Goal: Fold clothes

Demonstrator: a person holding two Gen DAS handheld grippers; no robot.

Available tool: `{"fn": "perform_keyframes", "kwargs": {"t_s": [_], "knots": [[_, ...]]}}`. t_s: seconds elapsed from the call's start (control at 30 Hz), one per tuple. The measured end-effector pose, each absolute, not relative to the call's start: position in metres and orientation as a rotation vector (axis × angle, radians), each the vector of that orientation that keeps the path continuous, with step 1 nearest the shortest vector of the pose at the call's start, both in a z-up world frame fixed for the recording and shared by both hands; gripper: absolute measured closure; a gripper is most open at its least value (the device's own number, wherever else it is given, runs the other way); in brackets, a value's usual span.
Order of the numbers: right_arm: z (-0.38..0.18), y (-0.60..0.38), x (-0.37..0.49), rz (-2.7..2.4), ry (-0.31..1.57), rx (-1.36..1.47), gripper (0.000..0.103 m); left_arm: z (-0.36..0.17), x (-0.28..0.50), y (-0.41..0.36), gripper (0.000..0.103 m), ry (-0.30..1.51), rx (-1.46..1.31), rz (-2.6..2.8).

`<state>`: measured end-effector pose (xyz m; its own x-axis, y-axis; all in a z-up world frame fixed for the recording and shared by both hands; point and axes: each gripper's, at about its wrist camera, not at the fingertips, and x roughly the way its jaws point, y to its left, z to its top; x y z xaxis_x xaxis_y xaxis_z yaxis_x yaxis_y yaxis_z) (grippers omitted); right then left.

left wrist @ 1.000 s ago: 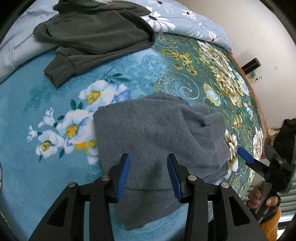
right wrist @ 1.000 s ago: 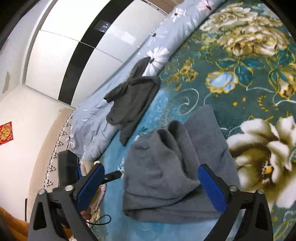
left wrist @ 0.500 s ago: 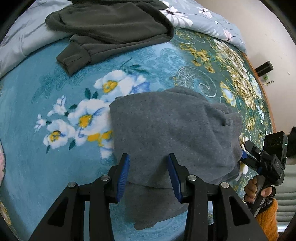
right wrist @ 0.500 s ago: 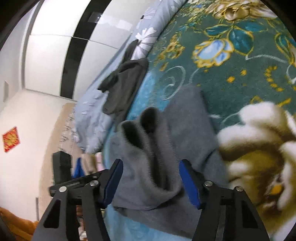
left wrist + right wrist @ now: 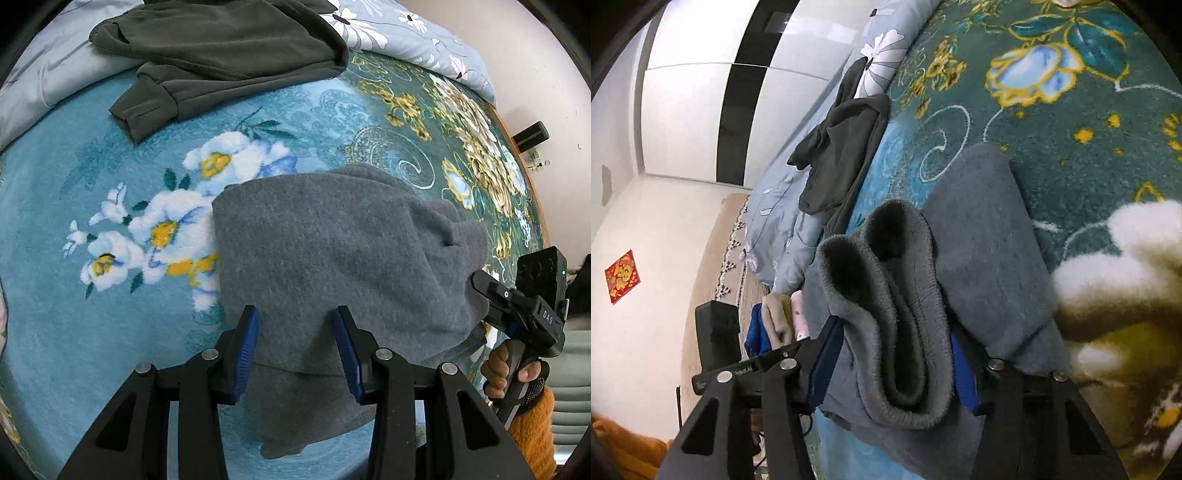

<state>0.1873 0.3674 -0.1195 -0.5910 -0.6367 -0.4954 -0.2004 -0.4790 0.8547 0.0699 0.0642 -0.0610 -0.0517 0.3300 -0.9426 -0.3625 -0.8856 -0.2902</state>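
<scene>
In the right wrist view alone — grey garment's [image 5: 897, 314] bunched cuffs between right tool [image 5: 890, 373] pads.

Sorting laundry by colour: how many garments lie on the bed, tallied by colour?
Light grey garment: 1
Dark grey-green garment: 1
Total: 2

grey garment [image 5: 332, 258]: thick fleece cloth, matt, fuzzy | blanket [image 5: 110, 332]: plush pile, soft | dark garment [image 5: 229, 55]: smooth matt knit | quilt [image 5: 44, 88]: smooth cloth, slight sheen | gripper pads [image 5: 247, 354]: ribbed blue plastic | wardrobe [image 5: 690, 110]: glossy panels
</scene>
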Motion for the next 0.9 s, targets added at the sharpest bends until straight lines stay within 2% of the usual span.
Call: {"fn": "perform_keyframes", "kwargs": {"t_s": [0.23,0.37,0.47,0.57,0.6,0.9], "knots": [[-0.098,0.358,0.192,-2.158,-1.359,1.167,0.044,-0.058,0.069,0.057,0.06,0.016,-1.77,1.995],[-0.125,0.358,0.188,-2.138,-1.454,1.276,0.059,-0.058,0.069,0.056,0.06,-0.004,-1.774,1.999],[-0.124,0.359,0.187,-2.138,-1.5,1.275,0.064,-0.059,0.071,0.056,0.06,-0.012,-1.773,1.996],[-0.117,0.36,0.189,-2.12,-1.533,1.247,0.081,-0.059,0.072,0.055,0.06,-0.023,-1.775,1.993],[-0.112,0.361,0.191,-2.122,-1.544,1.226,0.084,-0.058,0.072,0.055,0.06,-0.027,-1.774,1.993],[-0.054,0.381,0.218,-2.172,-1.571,0.935,0.087,-0.046,0.073,0.059,0.06,-0.056,-1.702,1.964]]}}
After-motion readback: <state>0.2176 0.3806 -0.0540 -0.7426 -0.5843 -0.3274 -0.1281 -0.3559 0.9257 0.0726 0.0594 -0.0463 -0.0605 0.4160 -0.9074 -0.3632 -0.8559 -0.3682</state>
